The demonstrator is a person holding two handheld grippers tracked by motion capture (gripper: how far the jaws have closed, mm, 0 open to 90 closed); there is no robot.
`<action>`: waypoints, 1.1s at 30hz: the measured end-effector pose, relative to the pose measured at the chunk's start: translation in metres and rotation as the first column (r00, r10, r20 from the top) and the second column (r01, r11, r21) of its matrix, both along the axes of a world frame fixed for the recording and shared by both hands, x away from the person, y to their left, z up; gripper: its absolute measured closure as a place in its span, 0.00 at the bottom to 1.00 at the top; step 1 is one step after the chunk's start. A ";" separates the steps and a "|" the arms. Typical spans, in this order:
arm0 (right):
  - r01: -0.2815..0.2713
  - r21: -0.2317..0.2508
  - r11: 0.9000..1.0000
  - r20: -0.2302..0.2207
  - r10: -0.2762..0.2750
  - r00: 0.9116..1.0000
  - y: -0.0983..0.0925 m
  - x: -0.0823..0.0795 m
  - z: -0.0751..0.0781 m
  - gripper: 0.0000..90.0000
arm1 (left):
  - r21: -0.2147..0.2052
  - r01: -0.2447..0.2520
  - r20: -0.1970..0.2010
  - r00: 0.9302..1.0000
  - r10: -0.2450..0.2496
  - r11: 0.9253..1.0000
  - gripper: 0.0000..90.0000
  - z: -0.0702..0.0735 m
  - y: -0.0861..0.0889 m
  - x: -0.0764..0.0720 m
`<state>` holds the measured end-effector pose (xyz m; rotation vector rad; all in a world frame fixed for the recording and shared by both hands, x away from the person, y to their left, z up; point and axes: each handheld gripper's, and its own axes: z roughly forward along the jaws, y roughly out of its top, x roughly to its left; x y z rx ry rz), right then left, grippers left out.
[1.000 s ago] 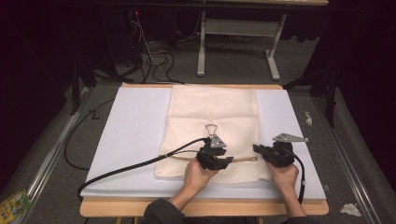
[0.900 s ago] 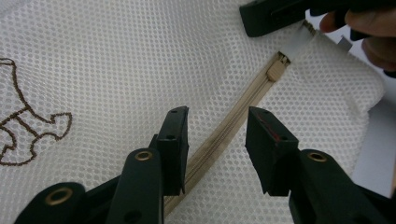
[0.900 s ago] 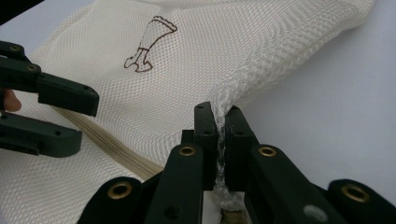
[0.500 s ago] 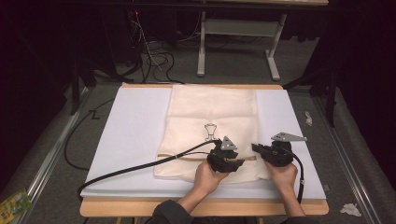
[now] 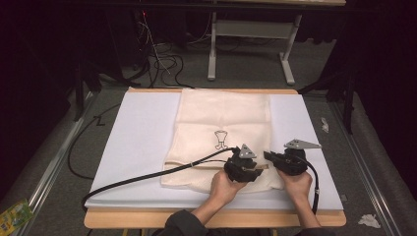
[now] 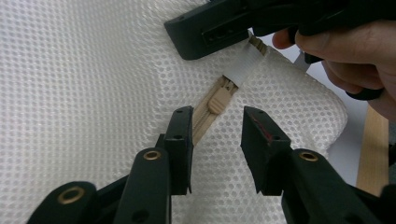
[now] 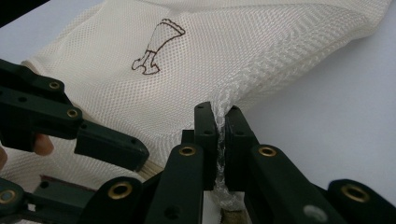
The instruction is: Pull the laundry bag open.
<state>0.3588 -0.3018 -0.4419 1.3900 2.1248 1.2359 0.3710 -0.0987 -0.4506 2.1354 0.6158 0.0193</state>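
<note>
Looking down from the high view, both grippers sit at the near edge of a cream mesh bag (image 5: 223, 128) spread on a white mat (image 5: 137, 147). The right gripper (image 5: 269, 156) pins the bag's end so the left gripper (image 5: 250, 172) can work the zipper, I'd guess. Lots of free bag and mat beyond the fingertips; the table's wooden edge is close behind the hands.

Left gripper view: its jaws have just been closing but stand apart, nothing pinched yet. The tan zipper pull (image 6: 218, 99) sits just ahead of the gap, on the zipper track (image 6: 201, 122) running past the left finger (image 6: 180, 140). The right gripper's jaw clamps a white tab (image 6: 243, 63) further along.

Right gripper view: fingers (image 7: 205, 140) squeezed tight on a bunched fold of mesh (image 7: 223, 116). Bare mat off to the right, and the left gripper's dark jaws crowd in from the left.
</note>
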 end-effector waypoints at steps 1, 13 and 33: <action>0.004 0.006 1.000 -0.005 -0.004 1.000 0.000 -0.001 0.000 0.97 | 0.006 0.005 -0.002 1.000 -0.005 1.000 0.73 -0.001 -0.003 0.000; -0.017 0.025 1.000 0.003 0.017 1.000 0.001 -0.001 0.000 0.97 | -0.005 -0.019 -0.038 0.999 0.019 1.000 0.71 -0.011 -0.008 0.007; -0.035 0.027 0.999 -0.002 0.035 0.999 0.006 0.000 -0.001 0.97 | -0.070 0.035 -0.030 0.999 -0.037 0.997 0.86 -0.009 -0.007 0.006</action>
